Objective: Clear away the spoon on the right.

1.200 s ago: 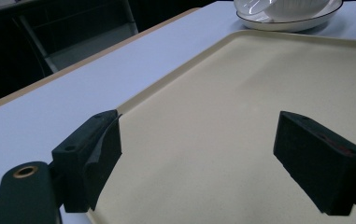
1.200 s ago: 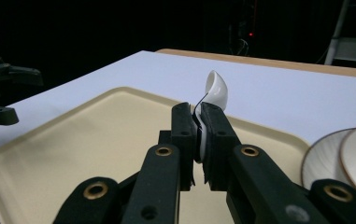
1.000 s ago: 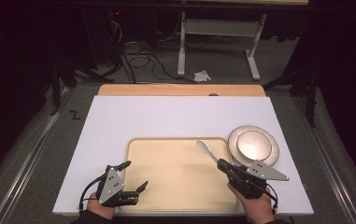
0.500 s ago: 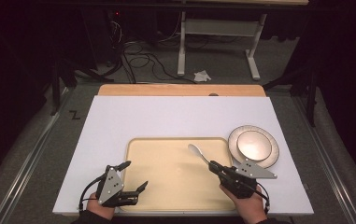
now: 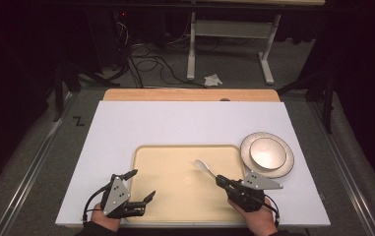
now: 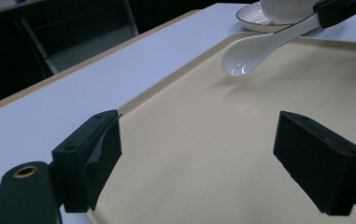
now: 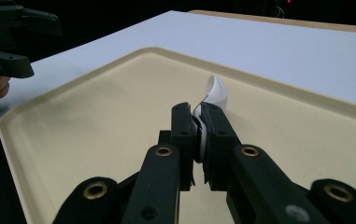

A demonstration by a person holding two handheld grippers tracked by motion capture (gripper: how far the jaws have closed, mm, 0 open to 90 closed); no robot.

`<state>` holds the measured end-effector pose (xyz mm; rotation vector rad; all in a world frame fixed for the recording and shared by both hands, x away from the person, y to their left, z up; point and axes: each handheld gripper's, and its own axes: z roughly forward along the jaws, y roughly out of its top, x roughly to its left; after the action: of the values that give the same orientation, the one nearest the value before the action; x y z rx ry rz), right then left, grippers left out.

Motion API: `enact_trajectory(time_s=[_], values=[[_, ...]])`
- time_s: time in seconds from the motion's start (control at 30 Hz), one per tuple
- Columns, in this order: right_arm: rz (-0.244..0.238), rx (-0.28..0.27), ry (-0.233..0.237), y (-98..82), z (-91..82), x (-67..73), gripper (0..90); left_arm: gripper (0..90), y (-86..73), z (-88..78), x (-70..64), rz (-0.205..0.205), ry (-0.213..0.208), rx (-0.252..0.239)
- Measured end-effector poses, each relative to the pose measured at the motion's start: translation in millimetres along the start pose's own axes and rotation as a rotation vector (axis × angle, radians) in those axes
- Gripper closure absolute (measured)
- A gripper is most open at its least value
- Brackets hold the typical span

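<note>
Carrying a white spoon [image 5: 203, 166] over the beige tray [image 5: 145, 196], the right gripper [image 5: 223, 181] has its fingers clenched on the handle — the bowl end hangs just above the tray floor. Next, by my reading, comes lowering and letting go. The tray holds nothing yet; a small bowl [image 5: 267, 152] sits on the plate [image 5: 284, 166] beside it. The left gripper [image 5: 142, 185] waits, fingers released, at the tray's near-left corner on the desk [image 5: 175, 123].

i see a glossy white ceramic spoon [image 6: 259, 51], a smooth matt beige plastic tray [image 5: 175, 196], a matt white table top [image 5: 175, 123] with wooden edge, and glazed plate [image 5: 283, 167] and bowl [image 5: 267, 152].
</note>
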<state>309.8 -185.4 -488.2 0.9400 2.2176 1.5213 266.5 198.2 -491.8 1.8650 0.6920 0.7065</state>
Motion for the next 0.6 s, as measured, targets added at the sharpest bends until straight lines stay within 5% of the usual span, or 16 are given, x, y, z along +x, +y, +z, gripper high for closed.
enact_trajectory(time_s=[0.6], values=[[-0.007, 0.038, 0.000, -7.1, 2.0, 2.0, 86.0, 15.9, 0.0, -0.5, 0.1, 0.001, 0.001, 0.001]])
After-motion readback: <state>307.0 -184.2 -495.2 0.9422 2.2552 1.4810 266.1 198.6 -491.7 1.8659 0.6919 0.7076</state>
